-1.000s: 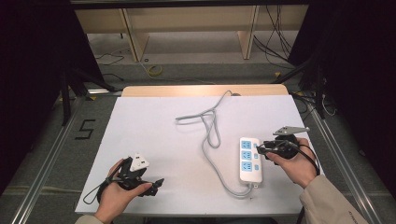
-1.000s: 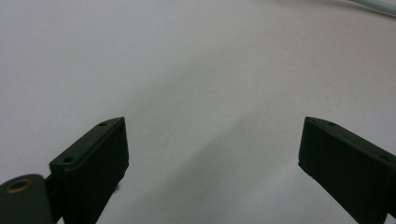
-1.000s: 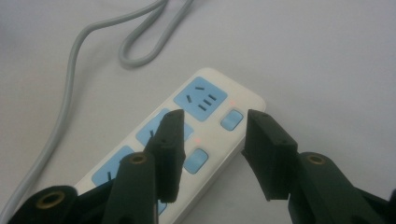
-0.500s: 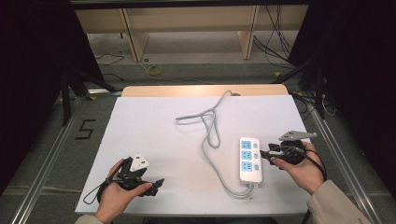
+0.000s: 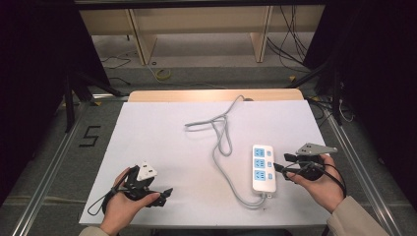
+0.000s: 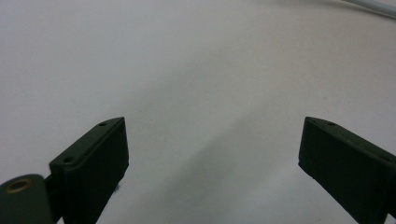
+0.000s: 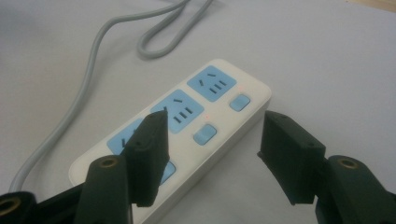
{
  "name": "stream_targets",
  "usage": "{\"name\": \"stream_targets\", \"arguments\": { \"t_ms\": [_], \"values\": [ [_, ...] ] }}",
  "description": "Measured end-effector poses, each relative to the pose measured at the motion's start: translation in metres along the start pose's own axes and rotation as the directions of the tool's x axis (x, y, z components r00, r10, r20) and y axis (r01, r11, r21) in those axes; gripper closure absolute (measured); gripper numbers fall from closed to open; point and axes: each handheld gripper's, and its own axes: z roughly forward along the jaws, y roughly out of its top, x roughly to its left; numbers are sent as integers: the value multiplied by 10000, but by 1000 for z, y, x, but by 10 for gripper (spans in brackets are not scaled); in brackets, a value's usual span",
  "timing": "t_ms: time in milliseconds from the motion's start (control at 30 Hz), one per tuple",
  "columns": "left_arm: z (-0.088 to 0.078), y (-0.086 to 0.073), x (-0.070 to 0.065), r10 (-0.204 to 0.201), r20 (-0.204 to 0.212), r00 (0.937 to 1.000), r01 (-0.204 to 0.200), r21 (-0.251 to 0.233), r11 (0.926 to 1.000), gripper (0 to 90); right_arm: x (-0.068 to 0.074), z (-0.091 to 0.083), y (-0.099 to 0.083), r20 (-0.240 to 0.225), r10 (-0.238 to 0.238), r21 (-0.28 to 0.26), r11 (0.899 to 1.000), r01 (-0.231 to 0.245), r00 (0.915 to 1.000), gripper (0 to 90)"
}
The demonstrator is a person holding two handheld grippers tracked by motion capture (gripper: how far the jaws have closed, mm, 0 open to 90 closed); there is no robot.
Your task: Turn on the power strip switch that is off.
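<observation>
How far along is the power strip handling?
Done: the power strip lies flat on the white table, its grey cable looped behind it. In hand: nothing; the right gripper, jaws just opened, sits beside the strip without pressing it. The left gripper rests open, apart. Left: any regrasp or plugging.

- We see the power strip (image 7: pixel 196 121) in smooth, glossy white plastic
- At our twelve o'clock, its cord (image 5: pixel 221 142) looks matt grey
- The table (image 5: pixel 162 132) looks matt white
</observation>
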Motion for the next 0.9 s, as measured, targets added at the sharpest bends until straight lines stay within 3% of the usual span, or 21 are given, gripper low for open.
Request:
{"name": "stream_targets", "arguments": {
  "t_ms": [300,900],
  "values": [
    [0,0,0,8,-4,10000,-8,-19,10000,78,-1,-4,-10,-29,158,-251,9996,-158,9999,367],
    [-1,-1,0,-35,-28,10000,35,-43,10000,77,-2,-15,-27,125,185,-390,9991,-180,9998,359]
  ]
}}
